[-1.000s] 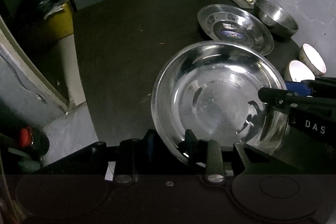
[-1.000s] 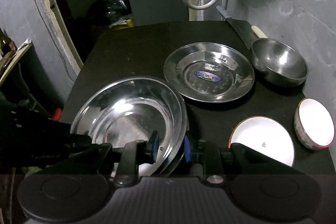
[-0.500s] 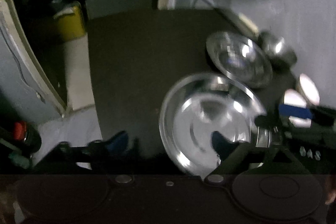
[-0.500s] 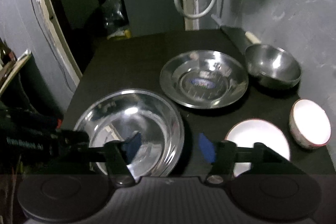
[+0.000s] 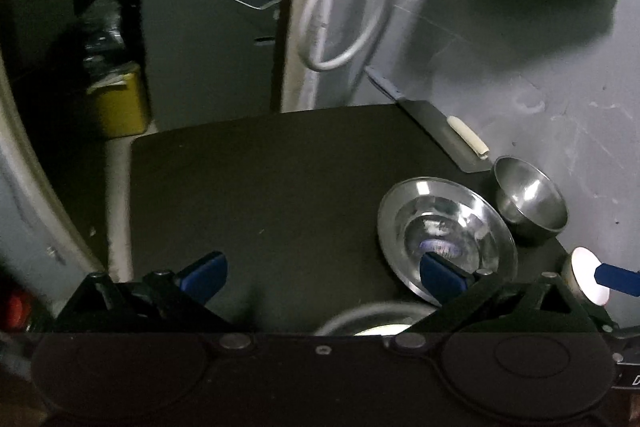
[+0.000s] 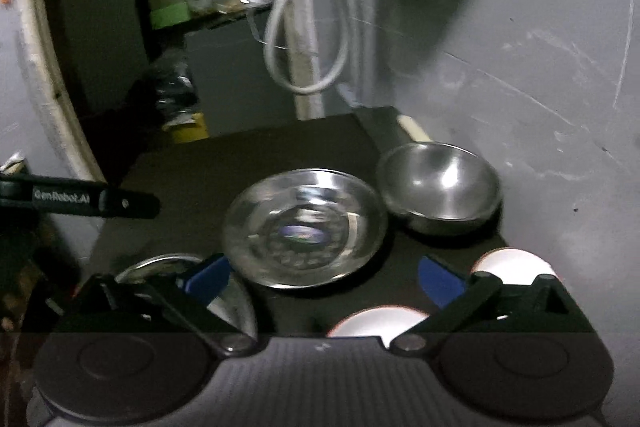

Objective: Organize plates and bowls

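The large steel plate lies on the black table, mostly hidden under my open, empty left gripper; in the right wrist view its rim shows at lower left. A smaller steel plate with a blue label sits further back, a steel bowl to its right. A white plate and a white bowl lie near my open, empty right gripper.
A cleaver with a pale handle lies at the table's far right corner against the grey wall. A white hose hangs on a post behind. A yellow bin stands on the floor at left.
Both grippers let go of the large steel plate, opened wide and lifted back. Both views now look higher and further across the table.
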Motion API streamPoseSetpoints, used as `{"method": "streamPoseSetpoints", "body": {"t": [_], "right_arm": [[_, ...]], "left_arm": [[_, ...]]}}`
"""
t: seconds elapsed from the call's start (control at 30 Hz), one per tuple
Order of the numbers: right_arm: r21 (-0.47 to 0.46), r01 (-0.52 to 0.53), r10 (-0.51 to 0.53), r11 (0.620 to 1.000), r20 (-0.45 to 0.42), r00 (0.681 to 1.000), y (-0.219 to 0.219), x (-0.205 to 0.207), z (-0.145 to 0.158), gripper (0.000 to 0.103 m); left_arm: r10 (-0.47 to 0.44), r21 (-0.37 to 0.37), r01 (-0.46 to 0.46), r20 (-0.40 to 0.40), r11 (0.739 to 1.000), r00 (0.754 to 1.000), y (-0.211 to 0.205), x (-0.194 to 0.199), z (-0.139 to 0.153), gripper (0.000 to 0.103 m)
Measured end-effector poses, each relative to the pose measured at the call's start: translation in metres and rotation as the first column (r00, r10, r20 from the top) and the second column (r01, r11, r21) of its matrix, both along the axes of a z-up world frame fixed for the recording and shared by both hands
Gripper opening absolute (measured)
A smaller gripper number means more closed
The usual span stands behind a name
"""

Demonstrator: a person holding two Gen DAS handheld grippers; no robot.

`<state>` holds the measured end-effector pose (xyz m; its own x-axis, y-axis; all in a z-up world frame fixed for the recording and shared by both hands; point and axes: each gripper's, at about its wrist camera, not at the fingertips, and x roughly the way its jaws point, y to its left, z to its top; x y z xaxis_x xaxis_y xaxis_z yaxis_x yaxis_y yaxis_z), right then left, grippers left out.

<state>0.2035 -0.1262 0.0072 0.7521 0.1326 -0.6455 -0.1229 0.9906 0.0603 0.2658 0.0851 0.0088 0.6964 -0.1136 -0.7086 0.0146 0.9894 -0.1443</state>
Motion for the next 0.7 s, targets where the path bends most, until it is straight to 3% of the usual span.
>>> {"method": "streamPoseSetpoints", "body": {"t": [0.27, 0.53, 0.7], "right_arm": [[0.041, 0.044, -0.040, 0.998, -0.093, 0.995, -0.019, 0.046, -0.027, 0.100], [-0.006, 0.068, -0.069, 0.998, -0.150, 0.986, -0.014, 0.069, -0.045, 0.066], [-0.001, 0.077, -0.076, 0.997, -0.165, 0.983, -0.017, 0.075, -0.050, 0.057]], "left_arm": [[-0.109, 0.081, 0.114, -0.069, 0.990, 0.992, -0.030, 0.067, -0.032, 0.102], [-0.128, 0.143, 0.147, -0.133, 0.979, 0.983, -0.050, 0.080, -0.046, 0.102], [-0.139, 0.114, 0.159, -0.170, 0.981, 0.976, -0.055, 0.084, -0.053, 0.090]]}}
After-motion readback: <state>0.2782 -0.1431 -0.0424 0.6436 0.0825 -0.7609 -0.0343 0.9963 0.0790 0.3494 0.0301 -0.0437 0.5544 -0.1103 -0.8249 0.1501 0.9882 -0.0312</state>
